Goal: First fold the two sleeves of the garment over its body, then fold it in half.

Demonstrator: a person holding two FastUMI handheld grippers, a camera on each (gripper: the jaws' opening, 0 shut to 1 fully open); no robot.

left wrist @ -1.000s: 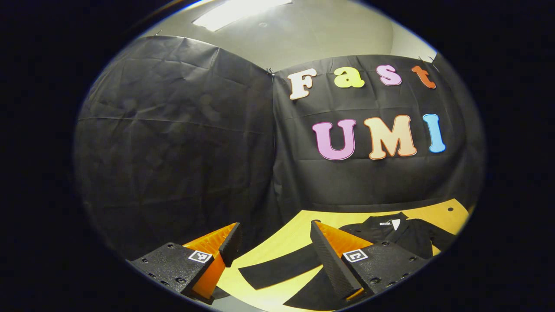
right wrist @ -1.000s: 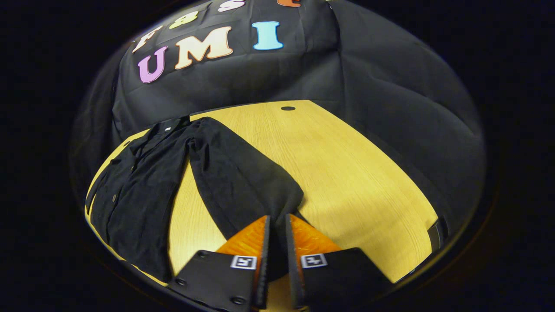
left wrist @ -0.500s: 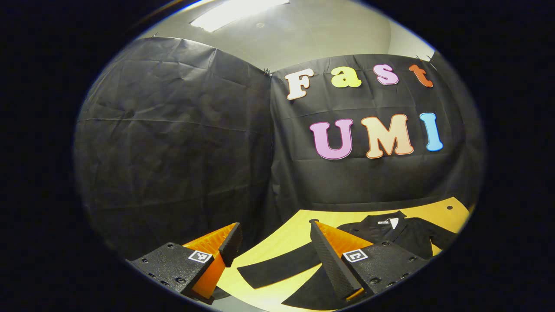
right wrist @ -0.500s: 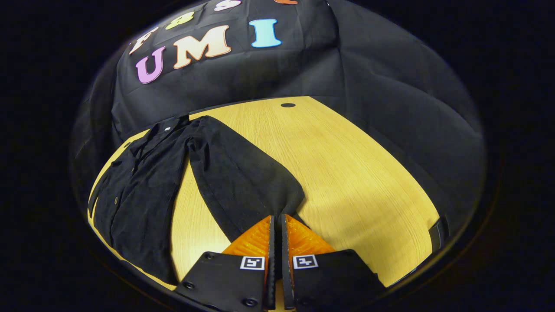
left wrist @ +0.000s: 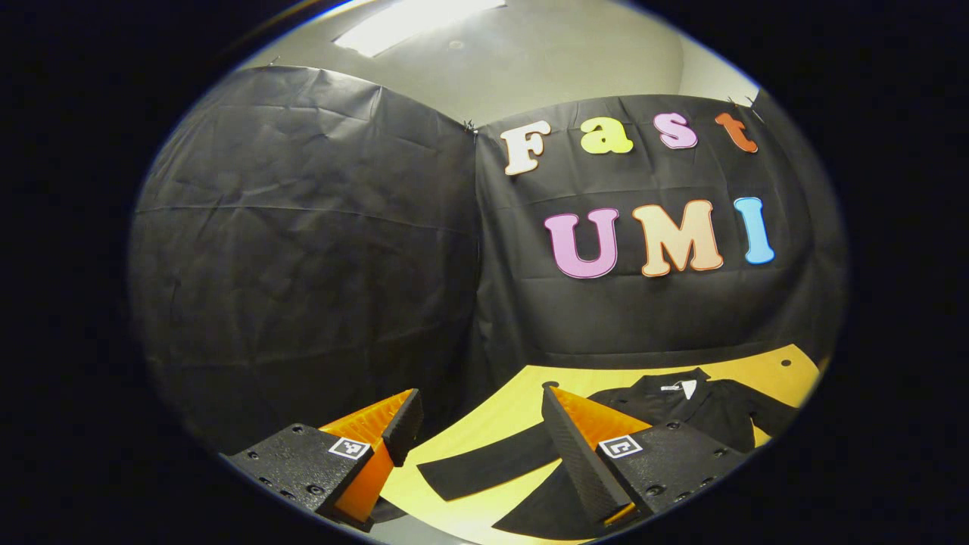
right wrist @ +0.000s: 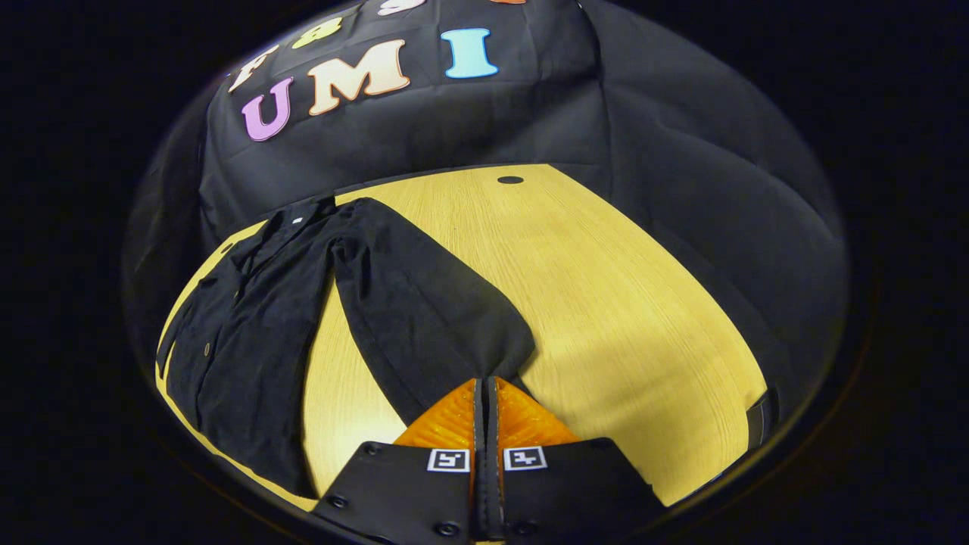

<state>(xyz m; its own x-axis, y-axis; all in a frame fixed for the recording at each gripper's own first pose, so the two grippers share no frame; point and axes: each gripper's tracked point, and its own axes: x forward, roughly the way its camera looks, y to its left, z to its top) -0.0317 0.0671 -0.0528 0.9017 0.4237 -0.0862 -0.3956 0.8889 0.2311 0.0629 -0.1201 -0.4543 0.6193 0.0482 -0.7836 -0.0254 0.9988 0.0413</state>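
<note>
A black shirt [right wrist: 257, 325] lies flat on the yellow wooden table [right wrist: 621, 288], collar toward the booth wall. One sleeve [right wrist: 424, 303] runs out from the shoulder toward my right gripper [right wrist: 484, 382], which is shut on the cuff end low over the table. In the left gripper view the shirt [left wrist: 681, 412] lies to the right with its collar [left wrist: 685, 387] up, and the other sleeve [left wrist: 484, 465] stretches flat toward the table's edge. My left gripper [left wrist: 478, 405] hangs open above that sleeve, nothing between its fingers.
Black cloth walls close off the far and side edges of the table. A small round hole [right wrist: 509, 180] sits near the table's far edge. Bare wood [right wrist: 643, 318] spreads to the right of the held sleeve.
My right gripper's fingers have closed from a narrow gap to fully shut on the sleeve's cuff end. The left gripper has stayed open and nearly still.
</note>
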